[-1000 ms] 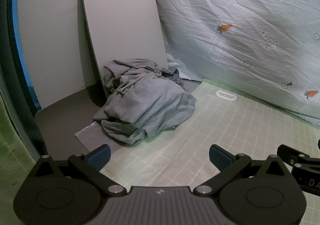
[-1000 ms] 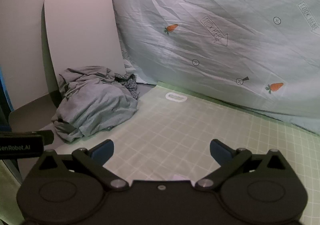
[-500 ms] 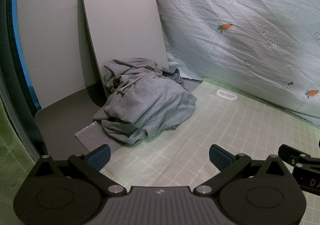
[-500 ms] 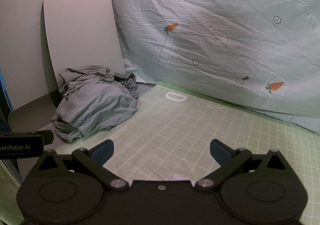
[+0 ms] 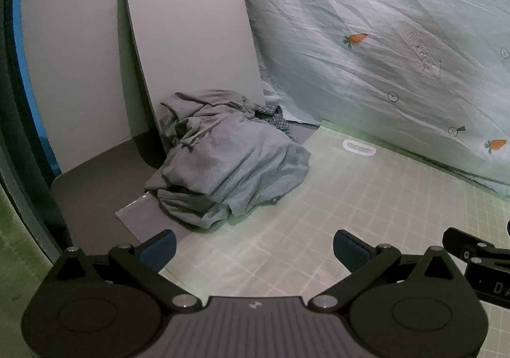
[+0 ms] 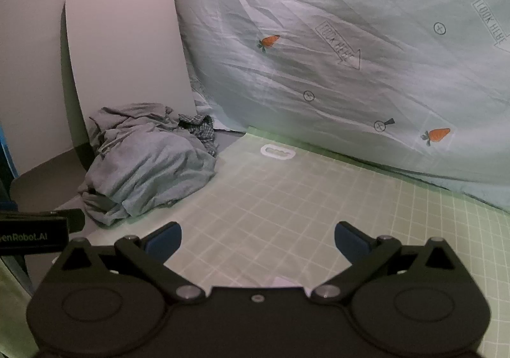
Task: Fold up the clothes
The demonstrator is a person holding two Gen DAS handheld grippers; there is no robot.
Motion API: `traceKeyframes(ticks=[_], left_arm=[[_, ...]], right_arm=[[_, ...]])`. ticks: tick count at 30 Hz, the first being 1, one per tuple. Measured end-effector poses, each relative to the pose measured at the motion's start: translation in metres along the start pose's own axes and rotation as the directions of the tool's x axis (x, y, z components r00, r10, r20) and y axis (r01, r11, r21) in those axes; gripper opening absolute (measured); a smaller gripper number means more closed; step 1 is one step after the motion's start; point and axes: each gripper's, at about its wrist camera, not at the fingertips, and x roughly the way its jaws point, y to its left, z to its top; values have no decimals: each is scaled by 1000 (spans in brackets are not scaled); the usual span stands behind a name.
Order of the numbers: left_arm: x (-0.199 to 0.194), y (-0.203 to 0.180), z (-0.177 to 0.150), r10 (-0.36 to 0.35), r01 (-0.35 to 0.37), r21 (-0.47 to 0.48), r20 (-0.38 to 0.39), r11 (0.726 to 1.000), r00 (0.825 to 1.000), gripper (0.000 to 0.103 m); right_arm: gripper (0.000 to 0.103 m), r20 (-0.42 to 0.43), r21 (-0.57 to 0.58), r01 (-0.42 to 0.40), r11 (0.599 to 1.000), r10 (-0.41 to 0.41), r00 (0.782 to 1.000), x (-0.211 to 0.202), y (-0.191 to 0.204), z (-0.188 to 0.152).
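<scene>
A crumpled pile of grey clothes (image 5: 229,160) lies at the far left, half on the pale green grid mat (image 5: 366,208); it also shows in the right wrist view (image 6: 146,170). A checked garment (image 6: 200,131) peeks from behind the pile. My left gripper (image 5: 255,249) is open and empty, hovering over the mat's near left edge, short of the pile. My right gripper (image 6: 258,240) is open and empty over the grid mat (image 6: 318,198), right of the pile. The right gripper's body (image 5: 478,259) shows at the left view's right edge.
A white rounded board (image 5: 188,32) leans against the wall behind the pile. A pale sheet with carrot prints (image 6: 350,55) hangs along the back. A white handle cutout (image 6: 277,152) sits at the mat's far edge. A grey table surface (image 5: 95,195) lies left of the mat.
Both views shift very slightly; the pile and both grippers stay where they were, both still open.
</scene>
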Motion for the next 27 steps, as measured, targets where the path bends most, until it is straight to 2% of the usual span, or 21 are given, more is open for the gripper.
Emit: traceKeyframes(ticks=[6, 11, 15, 21, 27], left_arm=[[7, -1, 0, -9, 9, 1, -21, 1000, 1000, 103], [17, 1, 2, -23, 23, -3, -68, 1000, 997, 103], [31, 7, 7, -5, 4, -8, -96, 1000, 995, 103], [79, 31, 26, 26, -40, -90, -155, 995, 988, 103], [148, 47, 57, 82, -105, -112, -193, 988, 978, 99]], right_arm=[[103, -11, 9, 3, 1000, -2, 1000, 6, -1, -1], [103, -29, 15, 5, 1000, -4, 1000, 16, -2, 3], [103, -35, 36, 26, 999, -24, 999, 35, -3, 13], [103, -73, -8, -7, 1000, 7, 997, 85, 4, 31], [101, -68, -112, -27, 993, 19, 997, 148, 27, 54]])
